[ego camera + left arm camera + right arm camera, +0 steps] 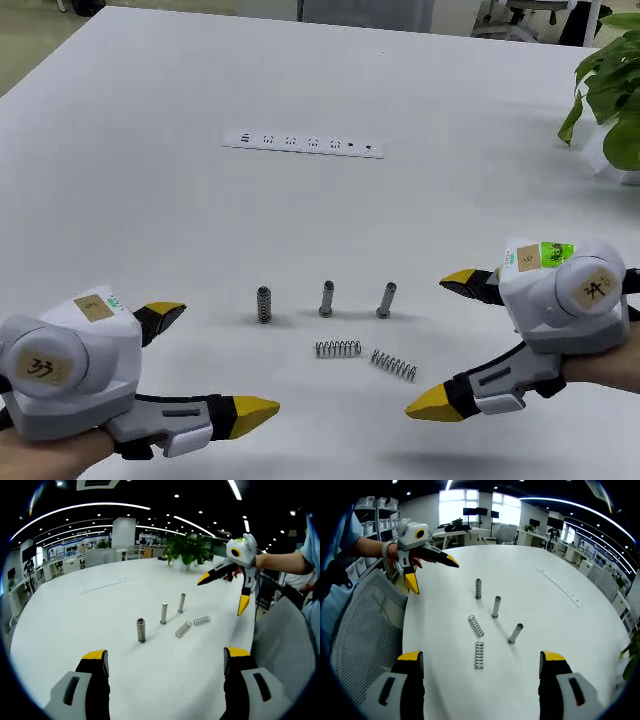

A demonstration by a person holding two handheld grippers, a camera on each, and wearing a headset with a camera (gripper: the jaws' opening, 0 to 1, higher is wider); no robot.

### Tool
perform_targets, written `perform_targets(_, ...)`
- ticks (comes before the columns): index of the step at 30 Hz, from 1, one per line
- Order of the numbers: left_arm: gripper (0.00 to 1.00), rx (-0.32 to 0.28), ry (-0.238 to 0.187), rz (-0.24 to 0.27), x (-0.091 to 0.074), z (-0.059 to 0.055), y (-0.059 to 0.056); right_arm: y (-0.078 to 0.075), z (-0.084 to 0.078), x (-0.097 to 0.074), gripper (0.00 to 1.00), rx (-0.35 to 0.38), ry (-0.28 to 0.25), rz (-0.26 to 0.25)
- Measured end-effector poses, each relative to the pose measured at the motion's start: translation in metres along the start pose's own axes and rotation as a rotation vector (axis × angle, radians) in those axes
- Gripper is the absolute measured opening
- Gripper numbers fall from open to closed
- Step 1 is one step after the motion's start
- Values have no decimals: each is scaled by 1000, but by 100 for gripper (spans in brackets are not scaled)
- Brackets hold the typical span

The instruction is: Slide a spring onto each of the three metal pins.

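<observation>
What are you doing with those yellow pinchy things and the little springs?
A person holds tongs in each hand above a white table. Three metal pins stand in a row. The pin nearest the left tongs already wears a spring; the middle pin and the right pin are bare. One loose spring and a second spring lie just in front. The left tongs and the right tongs are open, holding nothing.

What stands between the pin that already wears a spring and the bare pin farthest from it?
The other bare pin, in the row's middle, as the head view shows; the sprung pin and far pin flank it.
</observation>
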State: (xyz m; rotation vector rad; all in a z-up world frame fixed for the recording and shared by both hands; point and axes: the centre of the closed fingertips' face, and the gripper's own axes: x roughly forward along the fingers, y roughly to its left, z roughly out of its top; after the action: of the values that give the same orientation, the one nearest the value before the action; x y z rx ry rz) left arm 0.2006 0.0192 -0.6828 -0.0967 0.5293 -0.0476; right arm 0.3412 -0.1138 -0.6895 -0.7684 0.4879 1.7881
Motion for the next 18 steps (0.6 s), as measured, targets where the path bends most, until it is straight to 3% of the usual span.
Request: perform_targets(18, 97, 21, 28, -30, 6, -3, -7, 3, -32, -43, 97, 97, -35, -101)
